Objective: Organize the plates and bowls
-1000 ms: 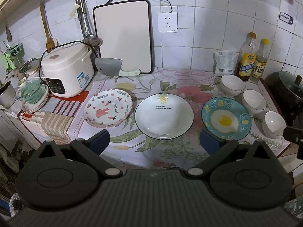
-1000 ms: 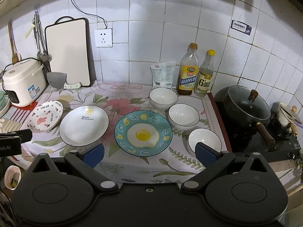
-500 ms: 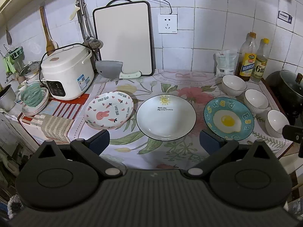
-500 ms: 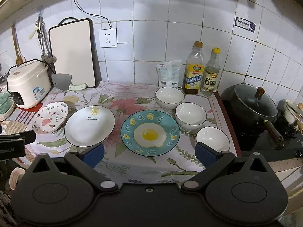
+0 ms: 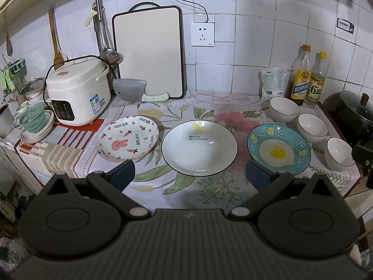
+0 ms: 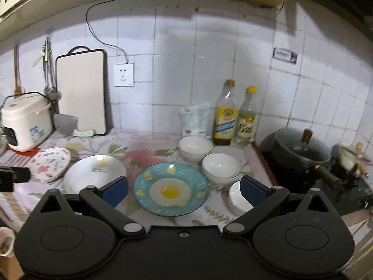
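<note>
A: Step? Nothing picked up. Left gripper (image 5: 189, 173) spread wide, empty, hanging off the front of the worktop (image 5: 163, 187). Right gripper (image 6: 184, 192) same, wide and empty, above the egg plate (image 6: 171, 189).

B: So first grab. How to do it well?

A: My guess: stack plates on plates, nest bowls. Come in low at a rim, pinch the lip, lift flat, set down centred. Glazed, so probably slippery; grip the edge firmly.

B: Where's everything?

A: Three plates in a row along the front: bunny plate (image 5: 127, 138) on the left, sun plate (image 5: 199, 148) in the middle, egg plate right. None touching.

B: Bowls?

A: Three white bowls (image 5: 312, 127), dark rims, in a diagonal line just right of the egg plate, running back toward the bottles (image 5: 300, 79). All upright, empty.

B: Hazards?

A: Pot (image 6: 300, 156) is near the bowls; keep clear.
</note>
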`<state>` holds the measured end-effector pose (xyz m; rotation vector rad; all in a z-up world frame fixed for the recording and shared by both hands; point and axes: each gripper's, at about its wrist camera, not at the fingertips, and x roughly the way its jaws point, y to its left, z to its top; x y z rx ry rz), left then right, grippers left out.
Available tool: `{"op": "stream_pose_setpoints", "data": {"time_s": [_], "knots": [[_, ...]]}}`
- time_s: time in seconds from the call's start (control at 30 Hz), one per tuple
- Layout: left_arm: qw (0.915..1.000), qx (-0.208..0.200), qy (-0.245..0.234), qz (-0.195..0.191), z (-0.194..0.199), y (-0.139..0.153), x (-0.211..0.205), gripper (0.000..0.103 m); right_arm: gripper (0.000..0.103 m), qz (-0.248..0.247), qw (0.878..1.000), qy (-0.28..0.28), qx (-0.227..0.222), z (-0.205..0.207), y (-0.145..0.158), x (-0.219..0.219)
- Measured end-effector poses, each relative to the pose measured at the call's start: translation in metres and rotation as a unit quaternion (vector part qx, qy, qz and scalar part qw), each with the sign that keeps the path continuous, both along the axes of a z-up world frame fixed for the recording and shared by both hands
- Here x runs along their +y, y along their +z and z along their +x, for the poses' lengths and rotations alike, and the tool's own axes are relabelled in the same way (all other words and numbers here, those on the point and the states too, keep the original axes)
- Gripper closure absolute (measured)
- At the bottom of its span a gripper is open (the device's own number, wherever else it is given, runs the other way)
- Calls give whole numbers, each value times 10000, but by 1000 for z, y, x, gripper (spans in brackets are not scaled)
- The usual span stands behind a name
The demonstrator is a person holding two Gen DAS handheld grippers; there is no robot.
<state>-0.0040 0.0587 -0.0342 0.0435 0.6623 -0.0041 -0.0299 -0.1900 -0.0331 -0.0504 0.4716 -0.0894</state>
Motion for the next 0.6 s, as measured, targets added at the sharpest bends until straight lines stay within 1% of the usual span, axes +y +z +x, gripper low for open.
{"op": "stream_pose_setpoints", "data": {"time_s": [0.23,0.37,0.6], "knots": [[9999,-128,-63,33,-1,-9,-4,0,0,143,9999,-16,-41,-2,-6,-6],[9997,-219,-131,26,-3,-13,-6,0,0,219,9997,-71,32,-2,-10,-8],[9997,-194,-147,-67,-6,-24,-5,0,0,188,9996,-167,150,-2,-16,-9]]}}
